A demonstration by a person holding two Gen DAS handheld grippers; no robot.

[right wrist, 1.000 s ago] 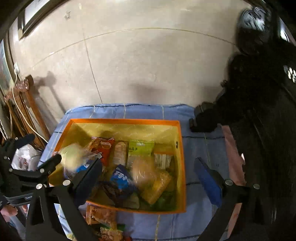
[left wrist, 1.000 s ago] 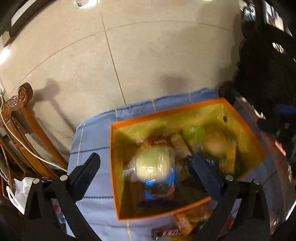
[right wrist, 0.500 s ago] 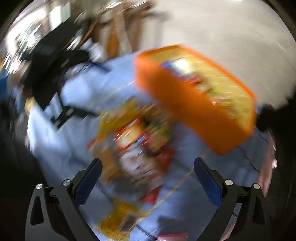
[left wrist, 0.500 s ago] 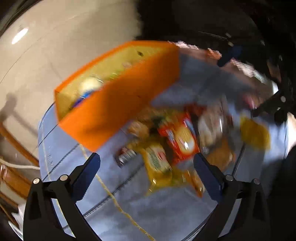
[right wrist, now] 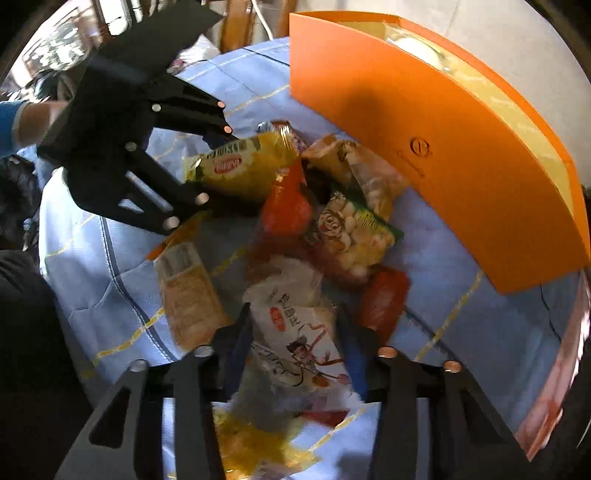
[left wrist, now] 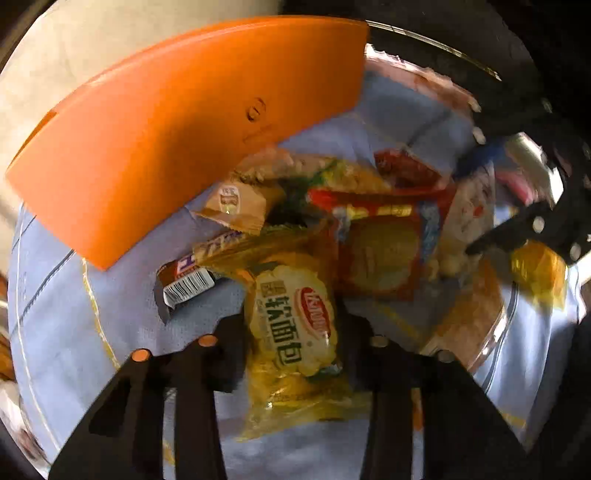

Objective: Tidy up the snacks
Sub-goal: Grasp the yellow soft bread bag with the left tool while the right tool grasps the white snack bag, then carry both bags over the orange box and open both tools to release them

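Note:
A pile of snack packets lies on a blue checked cloth (left wrist: 66,332) next to an orange box (left wrist: 177,122). My left gripper (left wrist: 291,332) is shut on a yellow soft-bread packet (left wrist: 295,317); the right wrist view shows the same packet (right wrist: 240,170) between the left fingers. My right gripper (right wrist: 295,343) is shut on a white packet with a cartoon figure (right wrist: 299,332). A red cracker packet (left wrist: 380,254), a tan packet (left wrist: 236,203) and a brown bar with a barcode (left wrist: 184,280) lie close by.
The orange box (right wrist: 436,147) stands behind the pile, with yellow lining and more snacks inside. A green-edged popcorn packet (right wrist: 351,236), red packets (right wrist: 384,299) and a beige packet (right wrist: 188,291) lie between the grippers. Wooden chair legs (right wrist: 236,22) rise beyond the cloth.
Both grippers swung from above the open box down to the pile outside it. Both were open and have shut, the left on the yellow bread packet, the right on the white packet.

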